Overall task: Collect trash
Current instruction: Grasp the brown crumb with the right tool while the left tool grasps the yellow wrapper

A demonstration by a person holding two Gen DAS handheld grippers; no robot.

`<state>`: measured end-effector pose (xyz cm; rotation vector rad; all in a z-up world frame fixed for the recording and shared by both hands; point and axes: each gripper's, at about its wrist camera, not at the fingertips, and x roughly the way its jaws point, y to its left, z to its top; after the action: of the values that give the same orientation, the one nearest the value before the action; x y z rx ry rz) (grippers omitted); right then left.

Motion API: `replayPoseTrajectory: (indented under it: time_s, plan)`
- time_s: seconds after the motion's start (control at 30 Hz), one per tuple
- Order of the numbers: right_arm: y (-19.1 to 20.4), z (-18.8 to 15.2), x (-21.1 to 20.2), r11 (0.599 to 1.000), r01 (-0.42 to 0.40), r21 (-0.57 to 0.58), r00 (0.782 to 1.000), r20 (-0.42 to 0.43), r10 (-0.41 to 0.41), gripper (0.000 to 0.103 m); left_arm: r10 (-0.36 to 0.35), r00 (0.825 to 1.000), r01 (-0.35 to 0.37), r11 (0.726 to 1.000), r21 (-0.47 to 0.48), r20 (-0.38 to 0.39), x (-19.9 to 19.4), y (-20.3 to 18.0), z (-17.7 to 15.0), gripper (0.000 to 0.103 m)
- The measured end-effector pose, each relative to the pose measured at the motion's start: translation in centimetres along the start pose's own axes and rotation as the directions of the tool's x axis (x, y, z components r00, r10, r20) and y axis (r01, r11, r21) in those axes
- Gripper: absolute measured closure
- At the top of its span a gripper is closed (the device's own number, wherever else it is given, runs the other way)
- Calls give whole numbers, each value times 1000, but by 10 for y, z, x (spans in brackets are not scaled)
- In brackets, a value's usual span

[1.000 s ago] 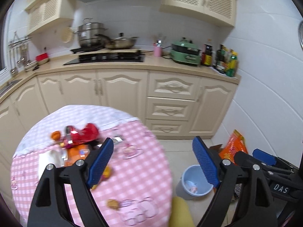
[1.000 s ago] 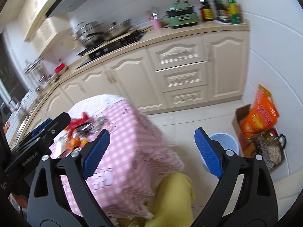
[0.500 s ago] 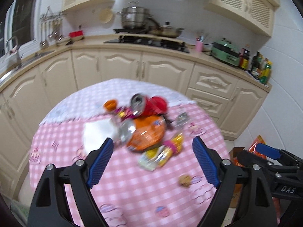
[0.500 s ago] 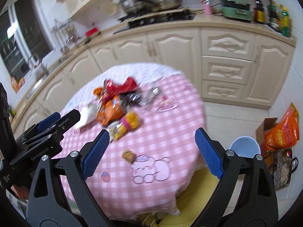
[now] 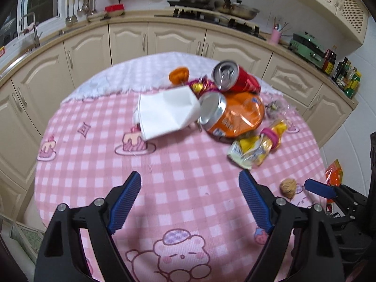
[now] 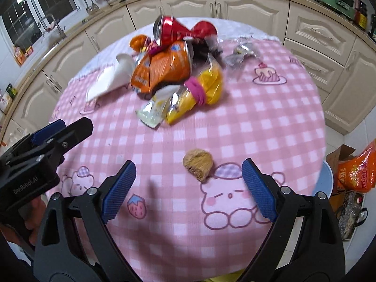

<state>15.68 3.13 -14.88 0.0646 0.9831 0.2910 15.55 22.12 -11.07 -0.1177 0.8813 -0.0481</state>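
Note:
A heap of trash lies on the round table [image 5: 178,169] with a pink checked cloth: a crushed red can [image 5: 235,77], a dented orange can [image 5: 230,114], a white paper sheet [image 5: 164,110], a yellow wrapper with a pink band [image 5: 260,144] and a small orange peel [image 5: 179,74]. A brown crumpled ball [image 6: 198,163] sits apart, nearer me. My left gripper [image 5: 190,203] hovers open over bare cloth in front of the heap. My right gripper [image 6: 188,188] is open too, with the brown ball just ahead between its blue fingers [image 6: 257,189], untouched.
A blue waste bin [image 6: 325,181] stands on the floor right of the table, beside an orange bag [image 6: 357,169] and a cardboard box. Cream kitchen cabinets [image 5: 131,40] curve behind the table. The table's near edge lies just below the grippers.
Both views swung from the cabinets and floor bin to the tabletop and came down closer to it. The trash heap now looms larger. Both grippers stayed open.

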Motion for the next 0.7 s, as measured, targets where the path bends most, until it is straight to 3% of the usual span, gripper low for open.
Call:
replayPoseTrajectory:
  time_s: [0.13, 0.33, 0.53, 0.7]
  plan:
    - [0, -4, 3, 999, 31, 11, 1000, 7, -31, 28, -15, 1000, 16, 1000, 8, -27, 11, -5, -1, 20]
    - [-15, -2, -1, 995, 22, 97, 999, 22, -25, 76, -34, 998, 35, 999, 35, -49, 21, -20, 2, 20]
    - [-36, -1, -5, 977, -84, 197, 996, 13, 83, 77, -52, 997, 56, 994, 90, -49, 25, -41, 9, 20]
    - [-57, -2, -14, 958, -91, 273, 996, 45, 82, 77, -76, 997, 78, 976, 204, -13, 24, -68, 16, 20]
